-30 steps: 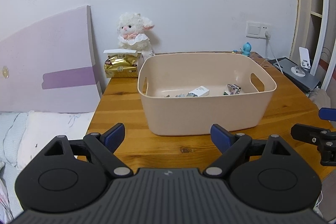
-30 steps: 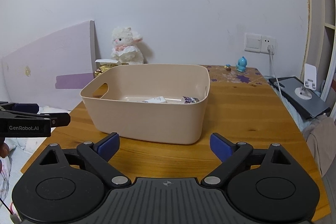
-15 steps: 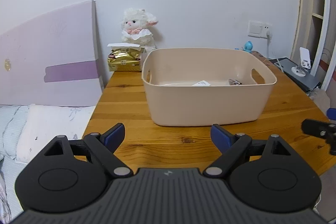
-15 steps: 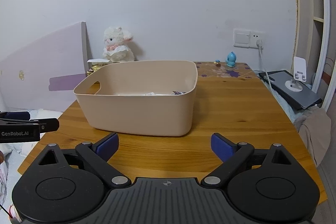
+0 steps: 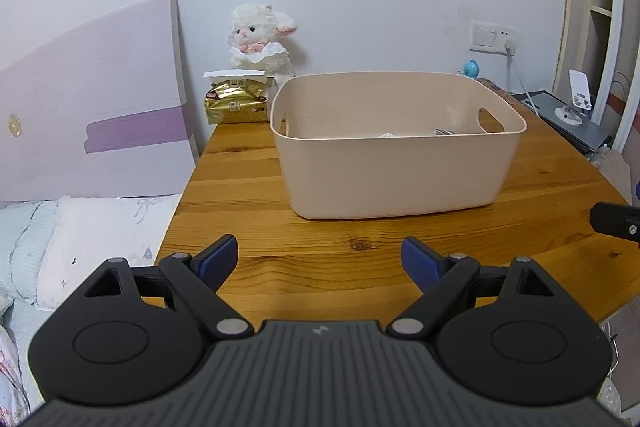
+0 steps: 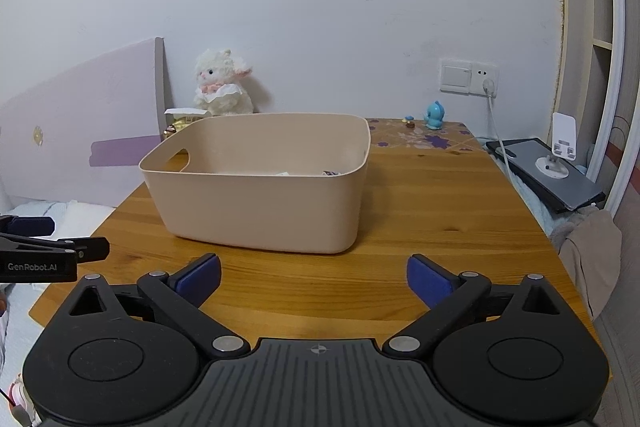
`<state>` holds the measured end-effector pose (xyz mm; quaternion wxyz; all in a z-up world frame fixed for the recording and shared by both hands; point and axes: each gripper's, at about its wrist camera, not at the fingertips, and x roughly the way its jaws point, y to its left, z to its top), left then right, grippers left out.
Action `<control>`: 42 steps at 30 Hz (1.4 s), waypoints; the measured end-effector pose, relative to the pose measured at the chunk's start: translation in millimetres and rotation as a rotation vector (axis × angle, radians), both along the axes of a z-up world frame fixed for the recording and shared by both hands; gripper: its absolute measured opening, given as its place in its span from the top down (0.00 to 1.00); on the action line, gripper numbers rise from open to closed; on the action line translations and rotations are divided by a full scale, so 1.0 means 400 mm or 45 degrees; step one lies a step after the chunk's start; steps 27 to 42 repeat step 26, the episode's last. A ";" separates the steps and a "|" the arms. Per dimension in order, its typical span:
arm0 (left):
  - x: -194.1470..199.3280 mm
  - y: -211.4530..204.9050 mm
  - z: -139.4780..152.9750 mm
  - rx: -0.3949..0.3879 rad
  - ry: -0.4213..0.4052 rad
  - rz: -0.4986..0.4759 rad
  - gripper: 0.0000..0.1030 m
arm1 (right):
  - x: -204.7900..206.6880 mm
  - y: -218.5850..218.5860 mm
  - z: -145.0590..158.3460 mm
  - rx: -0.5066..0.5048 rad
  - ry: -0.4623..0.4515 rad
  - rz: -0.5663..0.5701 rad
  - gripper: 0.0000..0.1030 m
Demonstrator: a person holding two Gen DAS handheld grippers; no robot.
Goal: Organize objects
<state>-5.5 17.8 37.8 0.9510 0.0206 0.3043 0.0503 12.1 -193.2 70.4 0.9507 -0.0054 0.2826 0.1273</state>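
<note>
A beige plastic bin [image 5: 396, 171] [image 6: 260, 211] with cut-out handles stands on the wooden table [image 5: 320, 267] [image 6: 440, 211]. Only the tops of small packets [image 5: 444, 132] [image 6: 330, 173] show over its rim. My left gripper [image 5: 320, 261] hangs open over the table's front edge, well short of the bin, nothing between its fingers. My right gripper [image 6: 314, 277] is also open and empty, in front of the bin's right corner. The left gripper's side [image 6: 52, 253] shows at the left of the right wrist view; the right gripper's tip [image 5: 616, 221] shows at the right of the left wrist view.
A white plush lamb [image 5: 260, 43] [image 6: 222, 85] and a gold tissue pack [image 5: 236, 99] sit at the back left. A blue figurine [image 6: 434, 115], a wall socket with cable [image 6: 486, 83], a tablet with phone stand [image 6: 548, 167] and a bed [image 5: 80, 239] surround the table.
Both grippers have pulled back from the bin and dropped lower, so it looks smaller and its contents are nearly hidden behind the rim. Both stayed open.
</note>
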 end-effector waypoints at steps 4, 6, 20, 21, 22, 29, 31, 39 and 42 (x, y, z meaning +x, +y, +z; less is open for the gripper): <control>-0.004 -0.009 0.001 -0.005 0.003 -0.020 0.13 | -0.003 0.010 -0.001 -0.010 0.009 0.018 0.01; -0.008 -0.015 0.002 -0.006 0.004 -0.027 0.13 | -0.006 0.015 -0.002 -0.012 0.012 0.028 0.01; -0.017 -0.034 0.007 -0.033 0.000 -0.072 0.13 | -0.010 0.030 -0.001 -0.027 0.018 0.076 0.00; -0.017 -0.033 0.007 -0.036 -0.001 -0.074 0.13 | -0.010 0.030 -0.002 -0.027 0.019 0.078 0.00; -0.018 -0.033 0.008 -0.039 -0.002 -0.075 0.13 | -0.011 0.032 -0.003 -0.027 0.021 0.080 0.00; -0.016 -0.029 0.008 -0.051 -0.001 -0.076 0.13 | -0.007 0.038 -0.006 -0.031 0.029 0.088 0.00; -0.016 -0.029 0.008 -0.051 -0.001 -0.076 0.13 | -0.007 0.038 -0.006 -0.031 0.029 0.088 0.00; -0.016 -0.029 0.008 -0.051 -0.001 -0.076 0.13 | -0.007 0.038 -0.006 -0.031 0.029 0.088 0.00; -0.016 -0.029 0.008 -0.051 -0.001 -0.076 0.13 | -0.007 0.038 -0.006 -0.031 0.029 0.088 0.00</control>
